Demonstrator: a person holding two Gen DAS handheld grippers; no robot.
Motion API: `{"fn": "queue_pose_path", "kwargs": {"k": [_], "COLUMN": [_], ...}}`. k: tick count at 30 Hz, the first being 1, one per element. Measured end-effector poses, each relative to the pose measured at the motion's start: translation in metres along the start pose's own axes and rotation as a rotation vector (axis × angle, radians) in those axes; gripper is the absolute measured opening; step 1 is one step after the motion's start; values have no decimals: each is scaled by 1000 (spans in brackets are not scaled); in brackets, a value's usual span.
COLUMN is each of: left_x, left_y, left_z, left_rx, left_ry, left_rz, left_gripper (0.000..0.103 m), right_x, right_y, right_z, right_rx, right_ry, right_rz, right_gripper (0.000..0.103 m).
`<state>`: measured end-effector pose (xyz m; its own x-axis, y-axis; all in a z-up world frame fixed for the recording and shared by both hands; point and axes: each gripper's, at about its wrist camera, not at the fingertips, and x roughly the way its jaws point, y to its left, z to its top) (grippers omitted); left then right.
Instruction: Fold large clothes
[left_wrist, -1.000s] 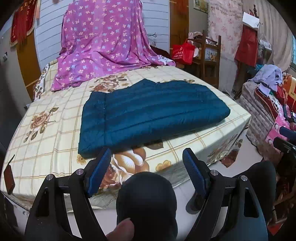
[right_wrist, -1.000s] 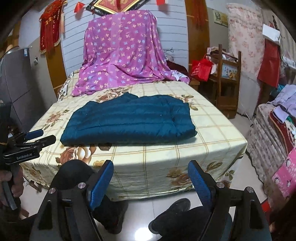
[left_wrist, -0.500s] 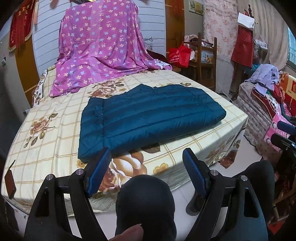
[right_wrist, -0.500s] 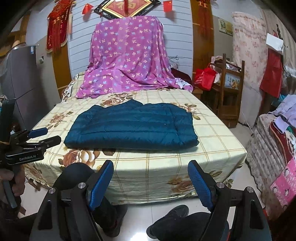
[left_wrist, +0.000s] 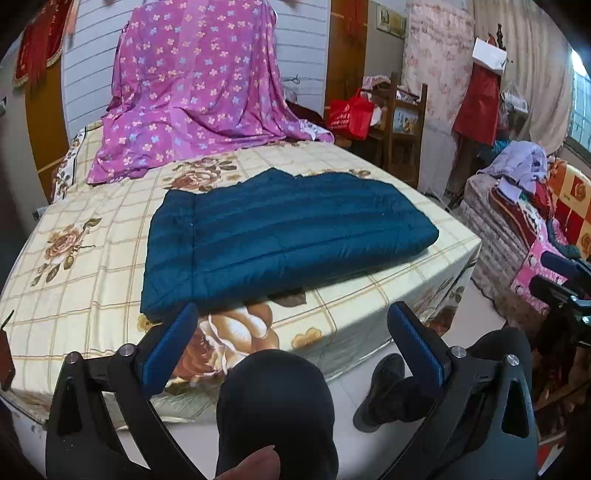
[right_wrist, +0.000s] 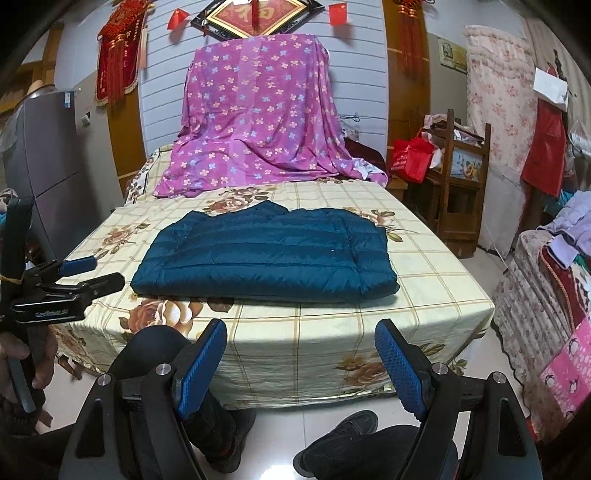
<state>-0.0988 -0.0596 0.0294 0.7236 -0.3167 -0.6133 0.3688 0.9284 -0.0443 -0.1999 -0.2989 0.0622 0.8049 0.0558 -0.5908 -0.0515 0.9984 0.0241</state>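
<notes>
One dark teal quilted jacket (right_wrist: 264, 254) is laid flat across the near half of the bed (right_wrist: 436, 273), already doubled into a long rectangle, its long edge lying close to the bed's front edge. No sleeve is seen hanging loose; the collar notch is seen on the far edge. Neither gripper is in contact with it.

Left gripper (left_wrist: 291, 332): held off the bed's near corner, above a knee; jaws opening, nothing between them. Right gripper (right_wrist: 301, 354): held back from the bed's front edge, over the floor; jaws wide, empty.

Step judged: between folds, or fold finished. If a further fold is wanted, both grippers would need to be brought forward to the jacket's short ends or near corners and closed on the padded layers together.
</notes>
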Motion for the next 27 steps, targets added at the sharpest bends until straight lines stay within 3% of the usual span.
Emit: {"fn": "queue_pose_path", "kwargs": {"k": [27], "left_x": [15], "left_y": [2], "left_z": [-8], "left_rx": [-8], "left_ry": [72], "left_rz": [18], "left_gripper": [103], "right_x": [4], "right_y": [5], "right_z": [4], "right_rx": [-5], "right_ry": [20], "right_rz": [24], "right_gripper": [80]}}
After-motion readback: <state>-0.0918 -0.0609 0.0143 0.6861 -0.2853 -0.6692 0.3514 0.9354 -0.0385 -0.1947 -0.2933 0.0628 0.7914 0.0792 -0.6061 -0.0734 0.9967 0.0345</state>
